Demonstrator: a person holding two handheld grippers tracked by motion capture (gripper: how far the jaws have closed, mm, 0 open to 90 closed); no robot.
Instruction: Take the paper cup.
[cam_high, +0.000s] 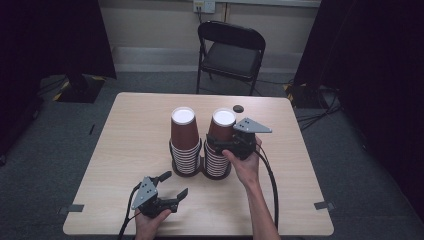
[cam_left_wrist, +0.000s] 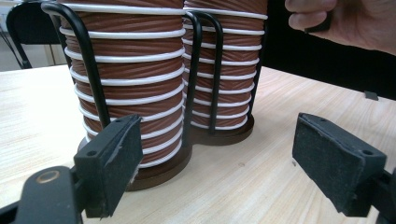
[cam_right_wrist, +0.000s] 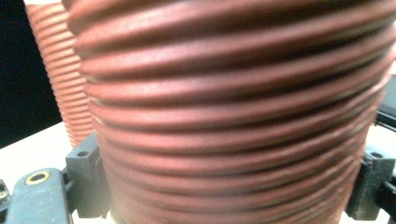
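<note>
While the left gripper (cam_high: 170, 185) waits near, fingers spread and empty, the right gripper (cam_high: 220, 145) closes its fingers around the top cup (cam_high: 221, 127) of the right stack (cam_high: 216, 160); judging by this, lifting remains.

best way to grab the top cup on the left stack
Grip the top cup around its ribbed wall above the wire holder, jaws wide, coming in level from the person's side. It stands upside down, so no rim is exposed up there.
</note>
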